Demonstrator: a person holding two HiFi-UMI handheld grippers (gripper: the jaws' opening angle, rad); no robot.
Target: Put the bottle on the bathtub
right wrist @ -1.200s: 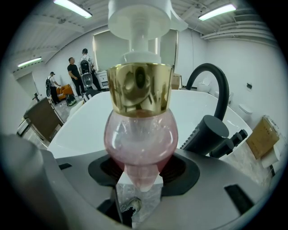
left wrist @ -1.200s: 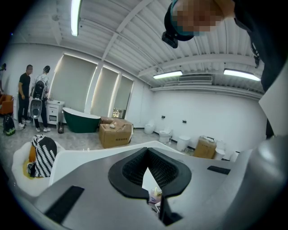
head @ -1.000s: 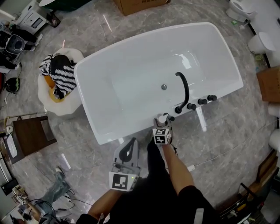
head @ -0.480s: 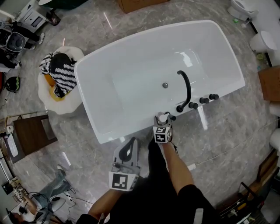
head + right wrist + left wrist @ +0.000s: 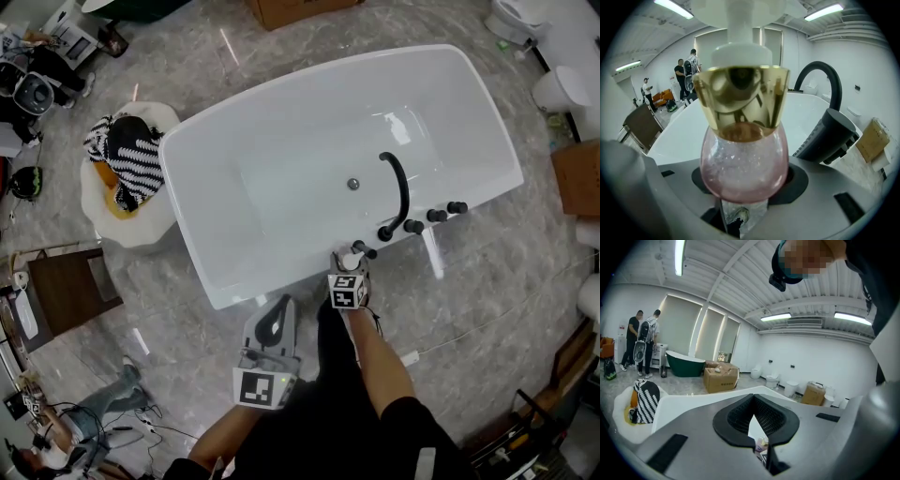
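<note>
While right gripper (image 5: 349,268) fingers clasp the bottle (image 5: 743,154) beside the faucet (image 5: 396,192), left gripper's (image 5: 279,306) touch.

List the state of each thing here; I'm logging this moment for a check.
Bathtub: empty, no water.
Faucet: not running.
Bottle: upright, gripped, at the near rim.
Right hand-held gripper: shut on the Bottle.
Left hand-held gripper: shut, empty, held back over the floor.

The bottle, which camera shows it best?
Right gripper view: the bottle fills it, pink body, gold collar, white pump, between the jaws. Head view shows only its white top; left gripper view, almost nothing.
</note>
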